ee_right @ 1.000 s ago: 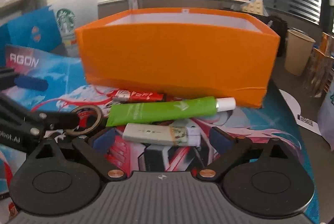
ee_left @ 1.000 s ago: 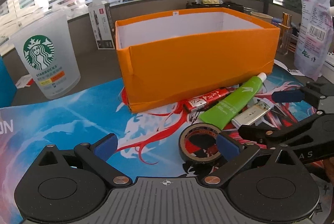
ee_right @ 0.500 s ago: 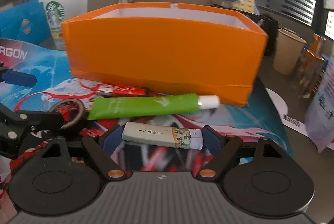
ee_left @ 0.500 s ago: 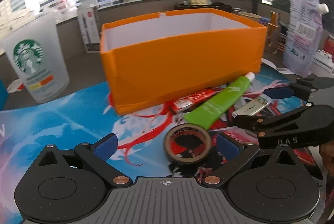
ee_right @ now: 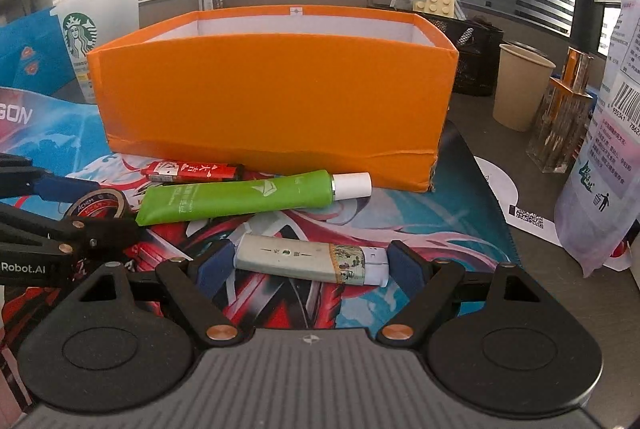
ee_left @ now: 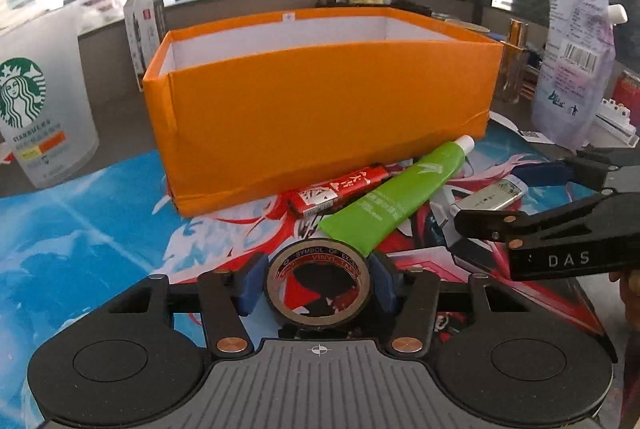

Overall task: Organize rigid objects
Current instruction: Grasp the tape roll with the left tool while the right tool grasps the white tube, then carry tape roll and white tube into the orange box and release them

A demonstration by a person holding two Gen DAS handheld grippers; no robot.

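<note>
One orange box (ee_right: 272, 101), two tubes, one tape roll (ee_left: 318, 283), one lighter (ee_right: 192, 171).

We read "STARBUCKS" under the green mermaid logo on the frosted cup (ee_left: 42, 117); the small labels below it are too fine to make out. Around the inner ring of the tape roll (ee_left: 319, 283) we read "SYMBOL OF EXCL…" and "VINYL TAPE", and in the right wrist view its edge shows "ACHEM". The arm of the right gripper (ee_left: 568, 237) carries the letters "DAS", and the arm of the left gripper (ee_right: 24, 267) carries "Robot.AI". The printed mat (ee_right: 16, 117) shows "GON" at its left edge. The plastic pouch (ee_right: 616, 133) bears a barcode with partly legible digits and Chinese print. The red packet (ee_right: 192, 171) bears white Chinese characters.
</note>
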